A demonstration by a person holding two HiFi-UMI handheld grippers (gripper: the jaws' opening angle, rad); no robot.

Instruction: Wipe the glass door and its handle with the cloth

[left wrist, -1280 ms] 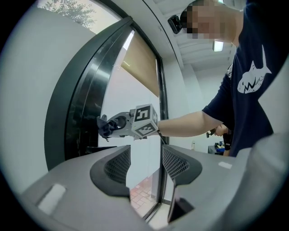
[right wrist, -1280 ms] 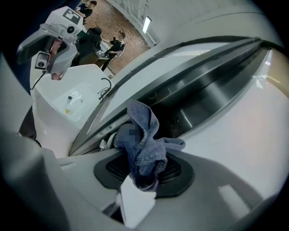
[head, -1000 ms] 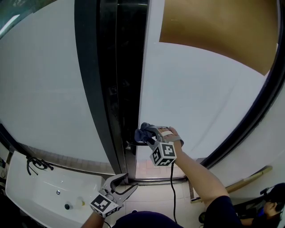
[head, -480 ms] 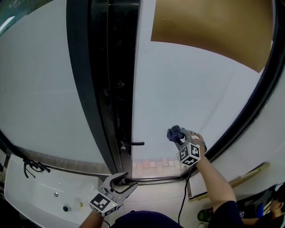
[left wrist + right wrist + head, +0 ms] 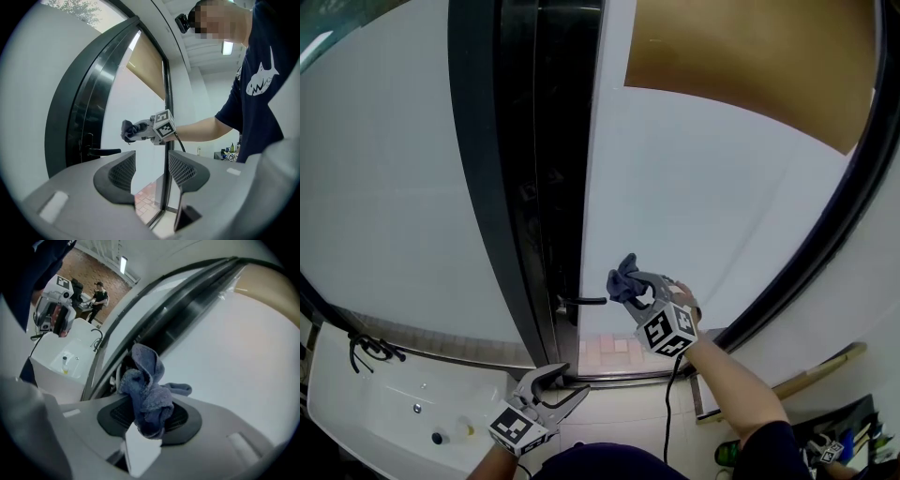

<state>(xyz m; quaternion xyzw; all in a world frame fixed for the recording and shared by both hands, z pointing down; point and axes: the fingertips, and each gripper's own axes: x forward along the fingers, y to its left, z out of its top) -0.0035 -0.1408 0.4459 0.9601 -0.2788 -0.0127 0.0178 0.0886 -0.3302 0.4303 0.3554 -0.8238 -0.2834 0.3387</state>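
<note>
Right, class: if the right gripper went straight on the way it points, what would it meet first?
Led by its cloth, probably the glass door's dark edge just above the handle; depth is unclear.

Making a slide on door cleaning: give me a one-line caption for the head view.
Right gripper holds a blue cloth near the glass door handle; left gripper hangs open below.

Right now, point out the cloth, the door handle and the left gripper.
cloth [image 5: 147, 397], right gripper view, bunched middle above the jaws.
door handle [image 5: 589, 301], head view, middle of the black lever.
left gripper [image 5: 572, 382], head view, midway between its open fingertips.
</note>
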